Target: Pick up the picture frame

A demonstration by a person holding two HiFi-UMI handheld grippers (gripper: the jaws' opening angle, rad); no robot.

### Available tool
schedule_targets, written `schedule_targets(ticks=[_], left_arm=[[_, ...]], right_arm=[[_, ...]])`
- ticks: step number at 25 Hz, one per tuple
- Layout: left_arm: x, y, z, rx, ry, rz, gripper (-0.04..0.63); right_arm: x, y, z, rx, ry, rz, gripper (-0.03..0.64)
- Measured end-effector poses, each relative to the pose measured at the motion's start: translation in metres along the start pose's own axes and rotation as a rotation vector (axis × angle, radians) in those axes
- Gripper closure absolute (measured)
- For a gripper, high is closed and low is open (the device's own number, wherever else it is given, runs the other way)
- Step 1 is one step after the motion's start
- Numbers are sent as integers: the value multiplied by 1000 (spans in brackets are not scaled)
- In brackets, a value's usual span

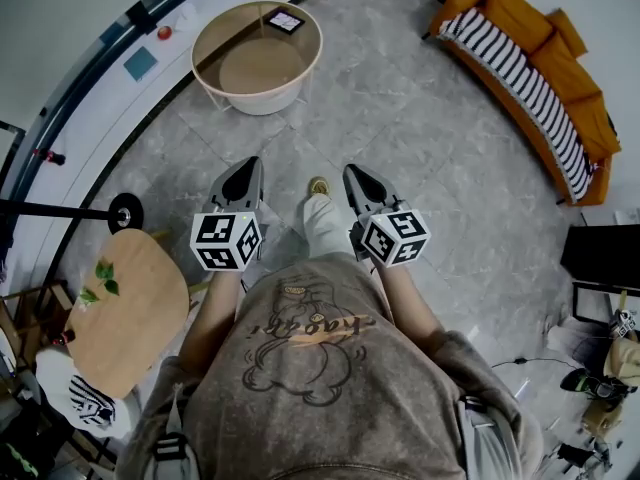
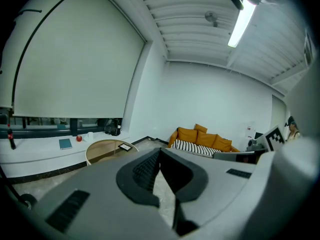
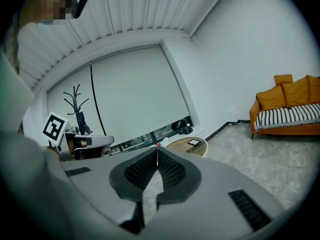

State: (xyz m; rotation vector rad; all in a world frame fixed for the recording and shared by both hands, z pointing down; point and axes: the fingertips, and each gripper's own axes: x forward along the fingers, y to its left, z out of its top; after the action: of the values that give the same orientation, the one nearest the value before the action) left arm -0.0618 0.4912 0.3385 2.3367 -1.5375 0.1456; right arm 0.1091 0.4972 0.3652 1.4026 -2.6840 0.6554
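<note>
Both grippers are out front, well short of the target. The left gripper (image 1: 248,168) has its jaws pressed together with nothing in them, and the right gripper (image 1: 355,176) is the same. The small black-edged rectangular picture frame (image 1: 285,21) sits at the far side of the round pale-wood counter (image 1: 255,103), across the grey tiled floor (image 1: 400,118). It looks light and stiff, probably glass-fronted and slick, so pinch one border edge, gently.

Grey marbled tile floor (image 1: 420,118) underfoot, white walls (image 2: 215,99) all round. An orange sofa (image 1: 520,13) with a striped throw (image 1: 520,78) sits along one side, a round tub-shaped table (image 1: 265,100) near the window ledge (image 1: 90,108), a lit strip light (image 2: 242,21) overhead, blind (image 2: 70,59) drawn
</note>
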Motion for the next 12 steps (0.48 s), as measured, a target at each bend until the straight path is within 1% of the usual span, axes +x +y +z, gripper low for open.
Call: schedule_targets(ticks=[8, 12], left_arm=[[47, 23, 15, -11, 24, 4, 577], [75, 30, 30, -14, 26, 8, 577]], right_arm=[[45, -28, 20, 20, 6, -9, 598], [62, -46, 36, 24, 15, -11, 598]])
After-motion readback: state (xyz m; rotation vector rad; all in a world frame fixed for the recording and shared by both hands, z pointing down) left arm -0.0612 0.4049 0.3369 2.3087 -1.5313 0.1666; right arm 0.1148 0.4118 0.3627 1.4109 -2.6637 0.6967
